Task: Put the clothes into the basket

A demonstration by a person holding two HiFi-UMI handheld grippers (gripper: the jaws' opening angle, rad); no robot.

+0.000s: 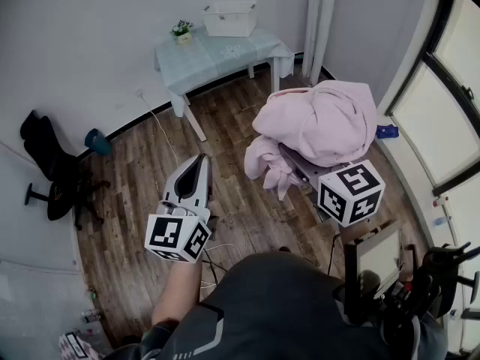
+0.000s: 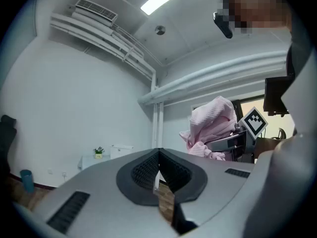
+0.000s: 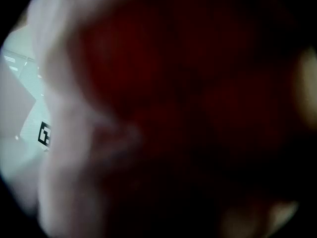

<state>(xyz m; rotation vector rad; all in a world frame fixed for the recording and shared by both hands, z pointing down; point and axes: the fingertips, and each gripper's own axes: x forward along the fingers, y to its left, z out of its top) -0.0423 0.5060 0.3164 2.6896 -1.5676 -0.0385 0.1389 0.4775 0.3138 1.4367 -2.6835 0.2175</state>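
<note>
A bulky pink garment (image 1: 322, 118) hangs in the air at the right, heaped over my right gripper (image 1: 291, 165). The cloth hides the jaw tips; only a grey finger (image 1: 300, 172) and the marker cube (image 1: 351, 192) show below it. In the right gripper view the pink garment (image 3: 64, 108) lies against the lens and blocks nearly everything. From the left gripper view the pink garment (image 2: 213, 120) sits on top of the right gripper (image 2: 230, 142). My left gripper (image 1: 201, 160) points away over the wooden floor, shut and empty. A white basket-like box (image 1: 230, 19) stands on the far table (image 1: 217, 58).
A small potted plant (image 1: 181, 30) shares the table with the box. A black chair (image 1: 52, 175) and a blue container (image 1: 97, 141) stand at the left wall. Cables (image 1: 217, 242) trail on the floor near me. A small blue object (image 1: 387, 131) lies by the windows along the right.
</note>
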